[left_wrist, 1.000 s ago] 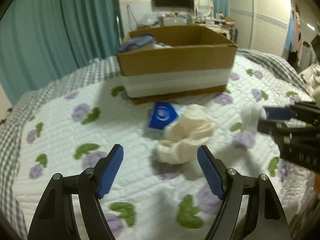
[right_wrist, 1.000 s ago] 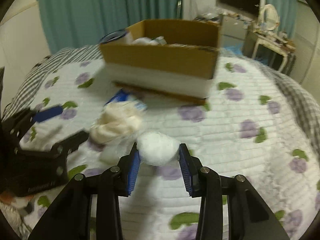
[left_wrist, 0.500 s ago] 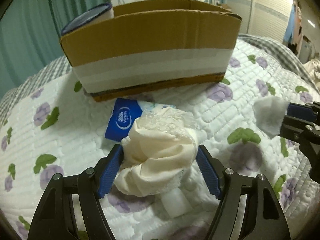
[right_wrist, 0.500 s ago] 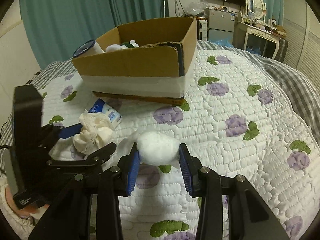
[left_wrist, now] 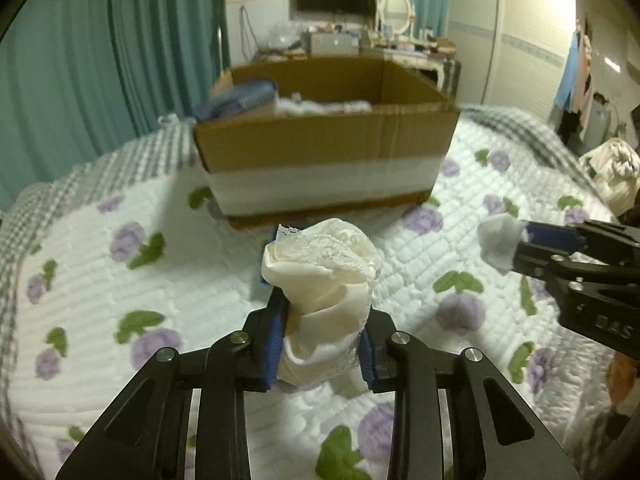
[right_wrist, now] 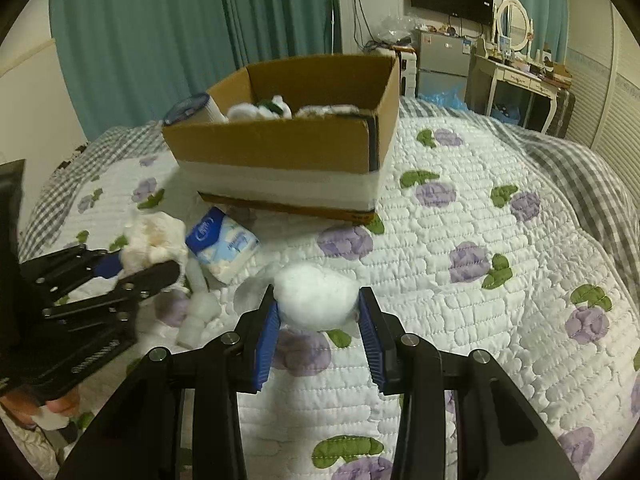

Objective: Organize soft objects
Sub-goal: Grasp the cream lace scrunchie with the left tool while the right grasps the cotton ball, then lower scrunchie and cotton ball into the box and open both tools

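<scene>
Pinching cream lace cloth (left_wrist: 320, 300) in left gripper (left_wrist: 320, 344) and cotton wad (right_wrist: 316, 300) in right gripper (right_wrist: 318, 334), needing firm squeeze while heading for cardboard box (left_wrist: 324, 160) ahead.

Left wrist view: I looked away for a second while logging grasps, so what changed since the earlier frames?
The left gripper moved in on the cream lace cloth, shut on it and lifted it off the quilt; a second ago it stood open, short of the cloth. The right gripper stayed shut on the white cotton ball. The cardboard box and blue tissue pack lie as before.
</scene>
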`<state>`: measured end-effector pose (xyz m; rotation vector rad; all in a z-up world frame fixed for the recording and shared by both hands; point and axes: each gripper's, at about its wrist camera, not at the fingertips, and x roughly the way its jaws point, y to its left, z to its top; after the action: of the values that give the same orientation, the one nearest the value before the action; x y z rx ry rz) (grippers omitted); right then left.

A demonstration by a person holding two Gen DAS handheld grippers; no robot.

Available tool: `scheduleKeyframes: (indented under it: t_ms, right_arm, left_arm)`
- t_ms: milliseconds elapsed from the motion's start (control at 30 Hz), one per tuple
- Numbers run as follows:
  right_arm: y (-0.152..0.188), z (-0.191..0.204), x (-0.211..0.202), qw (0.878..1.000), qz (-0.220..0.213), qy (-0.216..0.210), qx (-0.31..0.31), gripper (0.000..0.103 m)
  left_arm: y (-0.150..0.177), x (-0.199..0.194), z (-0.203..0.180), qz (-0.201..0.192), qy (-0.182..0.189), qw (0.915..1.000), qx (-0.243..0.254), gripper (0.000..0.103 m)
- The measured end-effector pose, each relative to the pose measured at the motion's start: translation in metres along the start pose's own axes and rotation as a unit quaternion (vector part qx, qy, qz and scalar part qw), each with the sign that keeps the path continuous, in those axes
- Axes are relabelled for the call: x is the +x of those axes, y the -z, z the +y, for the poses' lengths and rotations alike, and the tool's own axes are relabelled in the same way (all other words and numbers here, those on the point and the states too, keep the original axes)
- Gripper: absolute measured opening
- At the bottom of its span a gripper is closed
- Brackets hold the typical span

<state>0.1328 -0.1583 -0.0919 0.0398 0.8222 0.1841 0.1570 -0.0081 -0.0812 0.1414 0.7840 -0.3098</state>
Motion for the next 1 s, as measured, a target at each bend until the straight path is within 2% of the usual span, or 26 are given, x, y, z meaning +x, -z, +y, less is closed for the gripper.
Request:
scheduleKeyframes:
  t_ms: [267, 433, 567, 667, 767, 900, 1000]
  right_arm:
    - [-0.031, 0.009, -0.044, 0.999, -0.053, -0.003, -0.005, 0.038]
    - [-0.068, 0.013, -0.074, 0.995, -0.102, -0.007, -0.018, 0.038]
    - [-0.103, 0.012, -0.083, 0.991, -0.129, -0.012, -0.03, 0.038]
    - [-0.13, 0.009, -0.077, 0.989, -0.142, -0.013, -0.036, 0.038]
    - [-0.157, 0.0, -0.052, 0.989, -0.142, -0.032, -0.027, 0.038]
    - [-0.178, -0.007, -0.012, 0.991, -0.132, -0.024, -0.02, 0.038]
    - [-0.187, -0.013, 0.018, 0.992, -0.123, -0.022, -0.008, 0.038]
  left_arm:
    - [-0.027, -0.056, 0.006, -0.049, -0.009, 0.9987, 0.013, 0.03]
    - [-0.055, -0.087, 0.001, -0.088, -0.004, 0.9957, 0.026, 0.03]
    - [-0.079, -0.096, 0.0, -0.111, -0.005, 0.9933, 0.033, 0.03]
    - [-0.1, -0.086, 0.0, -0.118, -0.008, 0.9924, 0.035, 0.03]
    - [-0.123, -0.063, 0.005, -0.117, 0.005, 0.9926, 0.032, 0.03]
    - [-0.149, -0.028, 0.016, -0.108, 0.008, 0.9939, 0.021, 0.03]
    - [-0.166, 0.007, 0.022, -0.101, -0.011, 0.9945, 0.027, 0.031]
